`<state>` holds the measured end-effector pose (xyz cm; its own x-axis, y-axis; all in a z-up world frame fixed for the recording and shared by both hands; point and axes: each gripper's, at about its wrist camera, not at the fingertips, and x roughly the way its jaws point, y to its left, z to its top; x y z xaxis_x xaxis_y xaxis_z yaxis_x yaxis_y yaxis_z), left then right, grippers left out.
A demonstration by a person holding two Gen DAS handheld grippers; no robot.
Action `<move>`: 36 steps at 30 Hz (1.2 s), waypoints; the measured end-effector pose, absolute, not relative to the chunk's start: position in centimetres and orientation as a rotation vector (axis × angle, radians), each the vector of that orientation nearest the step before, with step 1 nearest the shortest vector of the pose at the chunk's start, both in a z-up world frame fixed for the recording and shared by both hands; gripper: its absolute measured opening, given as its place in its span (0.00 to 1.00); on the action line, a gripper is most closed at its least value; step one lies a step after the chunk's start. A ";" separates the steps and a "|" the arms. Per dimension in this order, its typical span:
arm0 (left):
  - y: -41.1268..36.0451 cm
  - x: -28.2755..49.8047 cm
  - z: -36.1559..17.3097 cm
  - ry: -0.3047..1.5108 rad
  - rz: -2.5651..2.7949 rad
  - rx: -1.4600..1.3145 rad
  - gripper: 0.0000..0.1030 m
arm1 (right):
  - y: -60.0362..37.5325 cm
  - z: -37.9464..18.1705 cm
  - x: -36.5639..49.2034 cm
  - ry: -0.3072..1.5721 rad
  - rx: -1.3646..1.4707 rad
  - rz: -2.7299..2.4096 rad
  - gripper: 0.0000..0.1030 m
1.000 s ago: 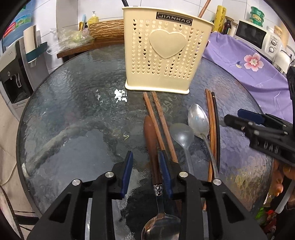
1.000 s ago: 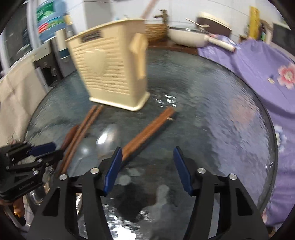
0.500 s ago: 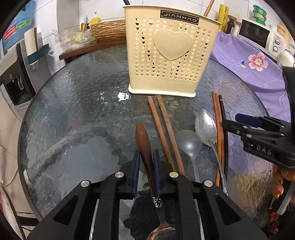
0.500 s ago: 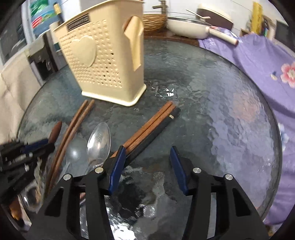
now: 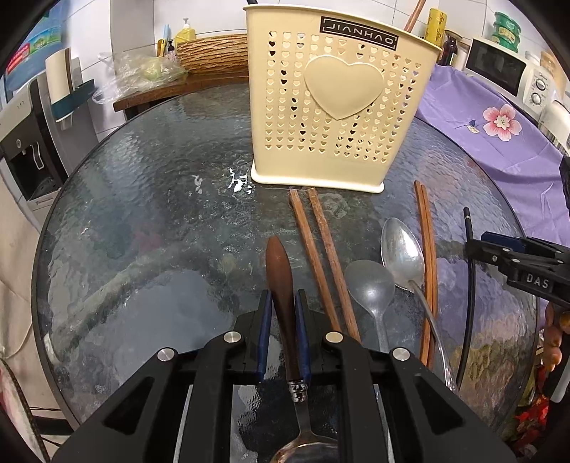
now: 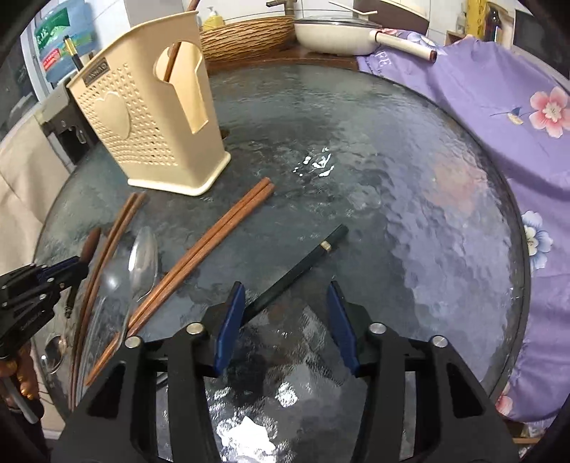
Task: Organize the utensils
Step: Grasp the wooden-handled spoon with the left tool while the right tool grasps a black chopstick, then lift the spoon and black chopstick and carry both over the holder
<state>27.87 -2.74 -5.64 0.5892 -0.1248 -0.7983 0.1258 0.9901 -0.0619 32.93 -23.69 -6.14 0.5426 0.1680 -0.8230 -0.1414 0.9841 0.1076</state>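
A cream perforated utensil holder [image 5: 338, 107] stands at the back of the round glass table [image 5: 142, 220]. My left gripper [image 5: 283, 299] is shut on the brown wooden handle of a spoon [image 5: 279, 270], whose metal bowl lies below the fingers. To its right lie a pair of brown chopsticks [image 5: 320, 263], a clear plastic spoon [image 5: 370, 288], a metal spoon [image 5: 402, 249] and a second brown pair [image 5: 425, 249]. My right gripper [image 6: 285, 288] is closing over a black chopstick [image 6: 302, 267]. That chopstick runs slantwise between the jaws beside the left finger [image 6: 231, 313], and nothing is gripped.
A purple flowered cloth [image 6: 498, 107] covers the surface right of the table. Behind the table are a wicker basket [image 6: 245, 35], a white pan [image 6: 338, 32] and a microwave [image 5: 498, 67]. A water dispenser [image 5: 25, 149] stands to the left. Chopsticks stick up inside the holder [image 6: 149, 135].
My left gripper has shut on the wooden spoon handle. My right gripper has shifted right and narrowed, and the black chopstick now lies apart from the brown pair.
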 end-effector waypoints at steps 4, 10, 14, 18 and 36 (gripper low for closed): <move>-2.6 28.5 -5.5 0.950 -0.149 -0.014 0.12 | -23.3 -6.0 34.3 0.998 0.059 0.147 0.25; -2.3 29.7 -5.5 0.975 -0.151 -0.023 0.12 | -22.1 -5.8 36.7 1.024 0.029 0.100 0.17; -2.0 30.5 -5.4 0.990 -0.154 -0.030 0.12 | -21.8 -5.8 38.2 1.029 0.029 0.075 0.12; -2.2 31.4 -5.3 1.010 -0.163 0.005 0.12 | -21.9 -5.9 39.4 1.029 0.041 0.056 0.09; -2.2 32.7 -5.3 0.993 -0.134 0.003 0.12 | -22.2 -5.6 38.3 0.965 0.079 0.112 0.08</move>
